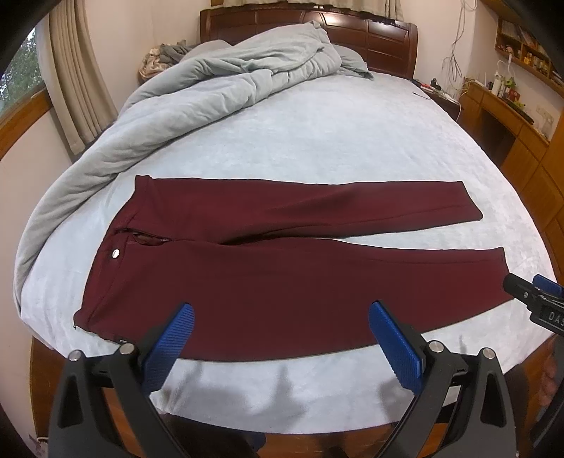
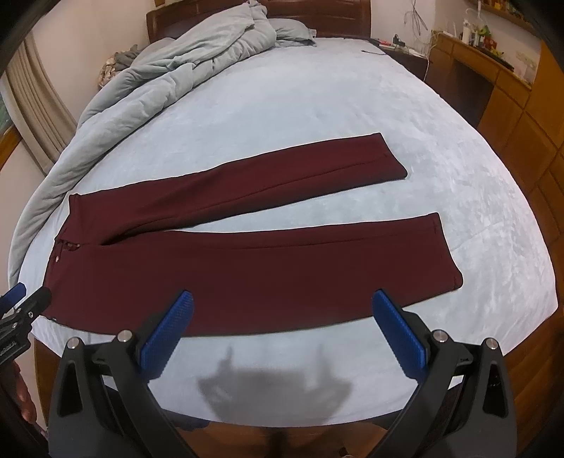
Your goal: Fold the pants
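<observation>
Dark red pants lie flat on the pale blue bed, waist at the left with a silver button, both legs spread to the right. My left gripper is open and empty, above the near edge of the near leg. The right gripper shows at the right edge of the left wrist view. In the right wrist view the pants lie the same way. My right gripper is open and empty above the near leg's lower edge. The left gripper shows at the left edge.
A crumpled grey-blue duvet lies along the bed's far left side, before a dark wooden headboard. Wooden cabinets and a desk stand to the right. A curtain and window are at the left. The bed's near edge is just below my grippers.
</observation>
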Action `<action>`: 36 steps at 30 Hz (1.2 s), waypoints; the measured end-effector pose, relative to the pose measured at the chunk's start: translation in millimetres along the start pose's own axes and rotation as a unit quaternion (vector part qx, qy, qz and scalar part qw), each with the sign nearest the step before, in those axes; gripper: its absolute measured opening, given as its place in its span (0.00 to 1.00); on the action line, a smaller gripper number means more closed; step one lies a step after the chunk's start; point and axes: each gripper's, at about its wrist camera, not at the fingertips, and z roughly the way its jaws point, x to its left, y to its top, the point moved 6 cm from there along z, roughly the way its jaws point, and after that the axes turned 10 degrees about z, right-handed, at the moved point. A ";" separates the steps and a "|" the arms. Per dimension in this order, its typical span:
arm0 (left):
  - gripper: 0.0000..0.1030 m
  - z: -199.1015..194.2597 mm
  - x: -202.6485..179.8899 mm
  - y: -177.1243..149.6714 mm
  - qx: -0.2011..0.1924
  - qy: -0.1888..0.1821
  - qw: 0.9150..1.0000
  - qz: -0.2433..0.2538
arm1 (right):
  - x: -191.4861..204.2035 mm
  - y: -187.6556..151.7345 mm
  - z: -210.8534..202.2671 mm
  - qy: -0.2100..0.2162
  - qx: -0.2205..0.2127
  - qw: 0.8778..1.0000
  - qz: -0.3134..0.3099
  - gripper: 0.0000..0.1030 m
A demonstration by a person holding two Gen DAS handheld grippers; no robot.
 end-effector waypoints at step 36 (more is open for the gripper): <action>0.96 -1.6 -0.4 3.2 -0.007 -0.004 1.000 0.004 | -0.3 3.3 1.5 -0.001 -0.004 1.000 -0.001 0.98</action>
